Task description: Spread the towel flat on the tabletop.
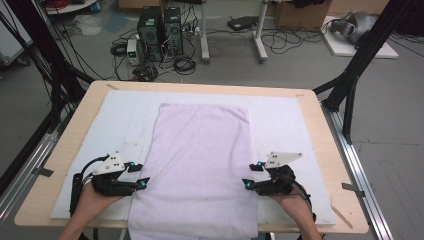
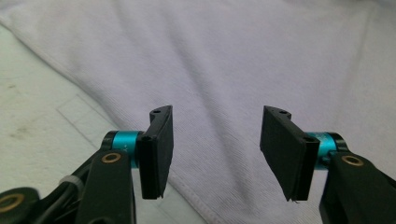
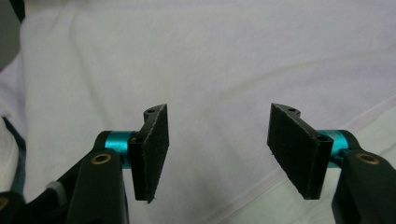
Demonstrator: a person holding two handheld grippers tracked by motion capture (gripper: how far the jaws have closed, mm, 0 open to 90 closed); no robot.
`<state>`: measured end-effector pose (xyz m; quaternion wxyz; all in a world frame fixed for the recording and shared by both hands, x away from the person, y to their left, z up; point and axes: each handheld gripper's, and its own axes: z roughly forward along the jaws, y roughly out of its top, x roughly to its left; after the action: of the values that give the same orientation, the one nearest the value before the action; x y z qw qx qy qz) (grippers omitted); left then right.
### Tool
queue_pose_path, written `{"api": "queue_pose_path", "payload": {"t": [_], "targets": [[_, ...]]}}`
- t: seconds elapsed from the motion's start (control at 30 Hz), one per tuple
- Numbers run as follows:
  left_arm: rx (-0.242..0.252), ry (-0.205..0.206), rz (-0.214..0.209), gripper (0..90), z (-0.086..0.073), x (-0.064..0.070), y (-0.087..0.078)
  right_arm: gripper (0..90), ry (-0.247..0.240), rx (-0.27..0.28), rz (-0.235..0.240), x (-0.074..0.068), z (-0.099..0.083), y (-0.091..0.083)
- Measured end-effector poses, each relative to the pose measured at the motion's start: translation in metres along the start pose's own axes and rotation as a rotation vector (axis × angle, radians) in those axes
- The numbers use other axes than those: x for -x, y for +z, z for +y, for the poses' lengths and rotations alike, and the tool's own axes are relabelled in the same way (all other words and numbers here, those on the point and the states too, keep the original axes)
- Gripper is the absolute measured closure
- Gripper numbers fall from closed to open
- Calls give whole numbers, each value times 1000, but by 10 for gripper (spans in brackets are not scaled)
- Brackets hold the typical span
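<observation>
Left gripper: jaws spread wide, nothing between them, poised at left hem of towel. Right gripper: jaws likewise spread, empty, at towel's right hem. Pale lilac towel lies flat, lengthwise, centred on white mat; near end overhangs table edge. Mat covers wooden table.

1. The towel runs past the bottom edge of the high view, so its near hem is cut off.
2. Both forearms leave that view at the bottom edge.
3. The towel covers the middle of the white mat on the worktop.
4. In the left gripper view, the towel's far side runs off the frame.
</observation>
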<state>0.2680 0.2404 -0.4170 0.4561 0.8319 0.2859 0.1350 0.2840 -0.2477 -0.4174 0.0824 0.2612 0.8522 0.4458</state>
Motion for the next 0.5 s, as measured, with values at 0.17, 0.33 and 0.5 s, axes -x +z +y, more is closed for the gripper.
{"api": "queue_pose_path", "payload": {"t": [0.17, 0.33, 0.5], "targets": [[18, -27, 49, 406, 12, -17, -6, 296, 20, 29, -20, 15, 16, -6], [31, -17, 72, 400, 26, -24, -3, 260, 17, 38, -38, 23, 28, -4], [28, 9, 67, 409, 34, -25, 4, 255, 8, 39, -57, 27, 35, -2]]}}
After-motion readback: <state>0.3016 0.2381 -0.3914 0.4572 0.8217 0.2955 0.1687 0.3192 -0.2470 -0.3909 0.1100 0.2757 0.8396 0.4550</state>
